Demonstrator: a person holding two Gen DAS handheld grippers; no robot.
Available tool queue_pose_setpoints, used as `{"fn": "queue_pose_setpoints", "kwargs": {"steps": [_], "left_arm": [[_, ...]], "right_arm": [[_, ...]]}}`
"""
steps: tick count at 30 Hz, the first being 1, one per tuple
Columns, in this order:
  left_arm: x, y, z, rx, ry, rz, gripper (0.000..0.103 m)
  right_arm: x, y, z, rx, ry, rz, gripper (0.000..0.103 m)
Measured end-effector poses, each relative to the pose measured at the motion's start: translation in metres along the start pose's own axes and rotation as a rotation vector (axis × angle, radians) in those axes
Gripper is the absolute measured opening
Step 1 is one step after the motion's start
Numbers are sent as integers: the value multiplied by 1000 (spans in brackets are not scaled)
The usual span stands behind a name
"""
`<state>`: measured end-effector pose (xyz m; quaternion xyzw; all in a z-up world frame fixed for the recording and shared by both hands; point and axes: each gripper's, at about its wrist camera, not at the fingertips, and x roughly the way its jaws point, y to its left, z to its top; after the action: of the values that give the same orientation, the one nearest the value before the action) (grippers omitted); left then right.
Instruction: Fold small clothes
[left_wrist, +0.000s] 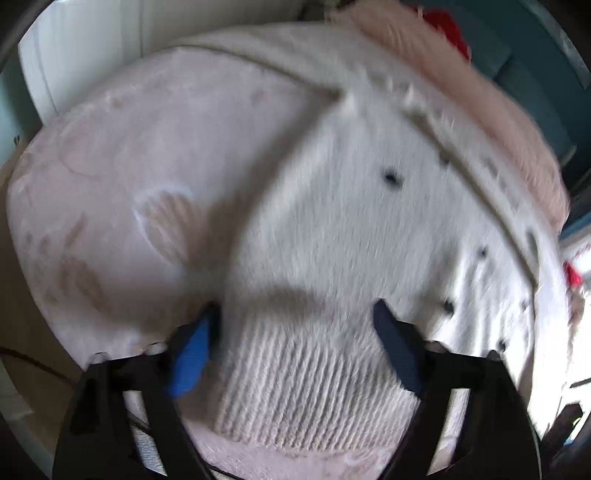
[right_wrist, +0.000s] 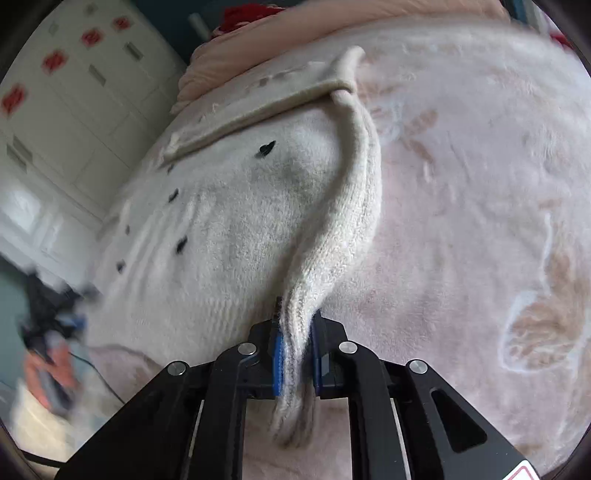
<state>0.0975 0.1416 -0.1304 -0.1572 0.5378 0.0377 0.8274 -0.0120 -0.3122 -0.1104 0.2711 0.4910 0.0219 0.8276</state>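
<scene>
A small cream-white fluffy knitted cardigan with dark buttons (left_wrist: 332, 206) lies spread on a pale pink plush blanket with a faint heart pattern (left_wrist: 122, 192), and a peach-pink fuzzy cloth (left_wrist: 480, 96) lies bunched just beyond its far edge. The left gripper (left_wrist: 295, 314) is wide open, its two fingers standing at both sides of the ribbed hem, which lies between them without being pinched. The right gripper (right_wrist: 297, 332) is closed tightly on the cardigan's sleeve cuff (right_wrist: 295, 354), and the sleeve stretches from the body to the jaws.

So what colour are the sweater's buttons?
Dark, near black buttons on the cream sweater; clearest in the right wrist view.
</scene>
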Motion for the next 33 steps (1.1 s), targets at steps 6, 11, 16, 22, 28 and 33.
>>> {"fn": "queue_pose_setpoints", "kwargs": {"steps": [6,11,16,22,28,33], "left_arm": [[-17,-39,-7,179,15,-20,13],[-27,-47,-44,250,108,-61,13],[-33,-42,-47,213,70,-98,22],[-50,-8,73,21,-146,-44,57],[3,53,206,-285,-208,58,58],[65,91,254,-448,-157,150,58]], "right_arm": [[-60,5,5,-70,-81,-100,7],[-90,-16,-26,-108,-3,-242,7],[-68,-22,-53,-135,105,-288,18],[-87,20,-14,-223,-75,-471,44],[-84,94,-3,-320,-218,-288,63],[-52,141,-24,-429,-163,-171,65]]}}
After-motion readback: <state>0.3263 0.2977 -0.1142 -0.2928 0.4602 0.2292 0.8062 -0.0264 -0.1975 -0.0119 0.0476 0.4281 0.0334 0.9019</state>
